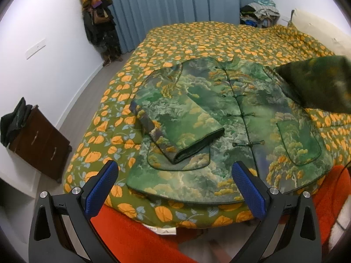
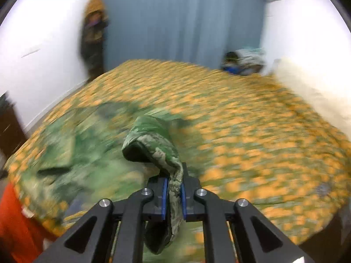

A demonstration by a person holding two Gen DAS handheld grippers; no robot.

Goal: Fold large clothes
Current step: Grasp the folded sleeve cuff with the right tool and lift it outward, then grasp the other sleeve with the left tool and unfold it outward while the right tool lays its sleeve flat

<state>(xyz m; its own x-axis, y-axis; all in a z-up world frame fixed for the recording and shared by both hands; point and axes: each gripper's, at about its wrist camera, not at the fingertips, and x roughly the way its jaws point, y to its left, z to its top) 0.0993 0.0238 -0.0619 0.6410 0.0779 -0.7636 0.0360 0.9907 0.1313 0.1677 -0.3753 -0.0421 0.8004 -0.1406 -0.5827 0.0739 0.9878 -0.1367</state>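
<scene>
A green landscape-print padded jacket (image 1: 230, 118) lies front up on the bed, buttoned down the middle. Its left sleeve (image 1: 175, 129) is folded in over the body. My left gripper (image 1: 175, 175) is open and empty, hovering just before the jacket's hem. My right gripper (image 2: 174, 188) is shut on the cuff of the right sleeve (image 2: 153, 144) and holds it lifted above the bed; the raised sleeve shows blurred at the right in the left wrist view (image 1: 318, 83). The right wrist view is motion-blurred.
The bed carries an orange-leaf green quilt (image 1: 208, 41) over an orange-red blanket (image 1: 136, 239). A brown drawer cabinet (image 1: 41, 144) stands at the left wall. Hanging clothes (image 1: 98, 19) and blue curtains (image 1: 175, 6) are behind. A clothes pile (image 1: 261, 13) sits at the far right corner.
</scene>
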